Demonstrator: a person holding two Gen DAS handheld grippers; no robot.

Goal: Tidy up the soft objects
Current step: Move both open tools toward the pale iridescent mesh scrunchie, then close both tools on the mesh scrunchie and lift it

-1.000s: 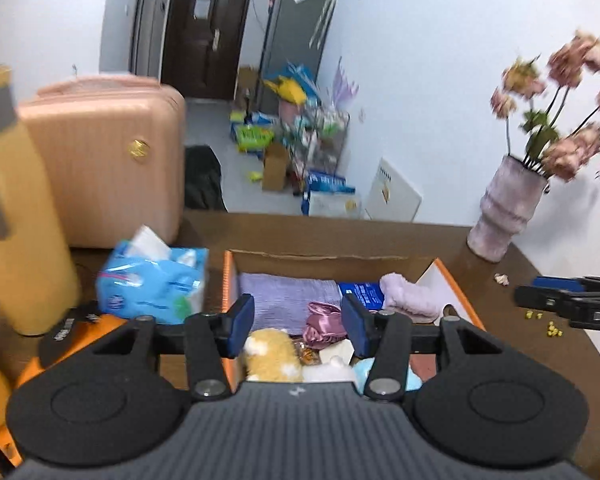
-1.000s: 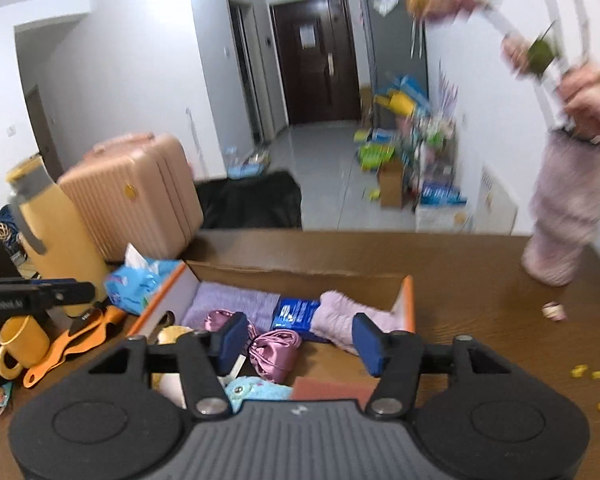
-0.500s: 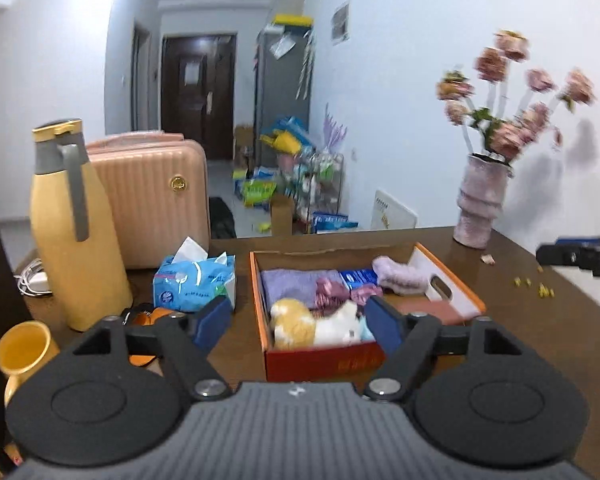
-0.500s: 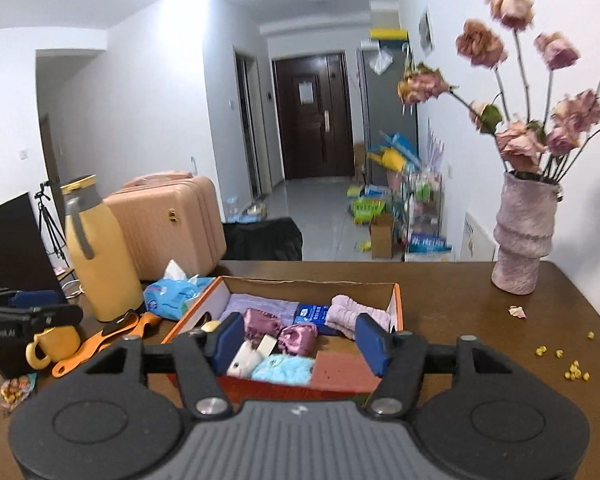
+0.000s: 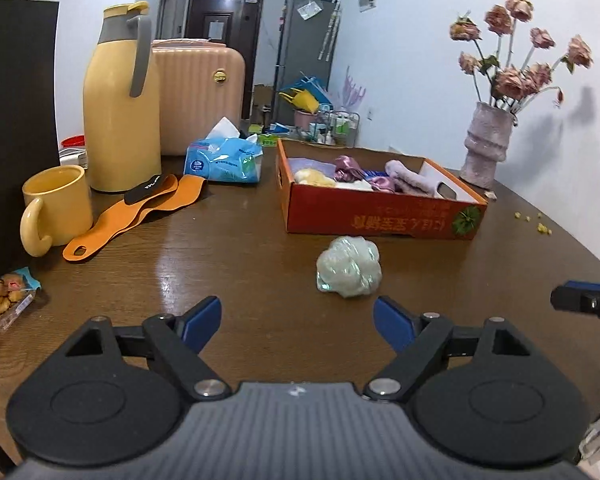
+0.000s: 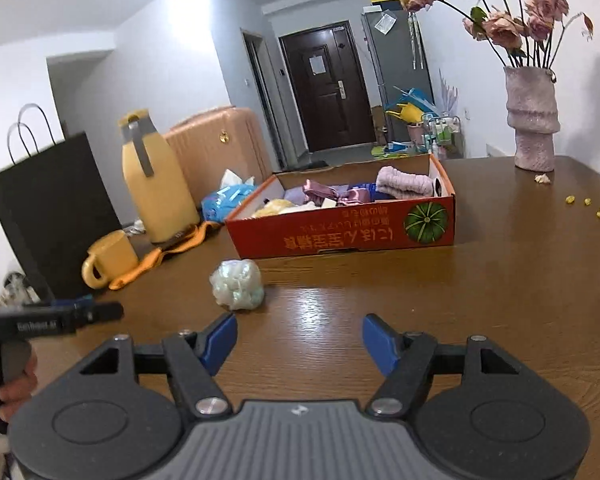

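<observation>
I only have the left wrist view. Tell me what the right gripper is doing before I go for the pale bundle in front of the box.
Observer: The right gripper is open. Its jaws have just been opening, with nothing between them.
Operator: Report where the bundle sits from that side.
Observer: The pale bundle lies ahead of the gripper, left of the gap between its jaws, untouched.
Operator: Identify the dark slab on my left.
Observer: It is a black paper bag with two thin loop handles on top.
</observation>
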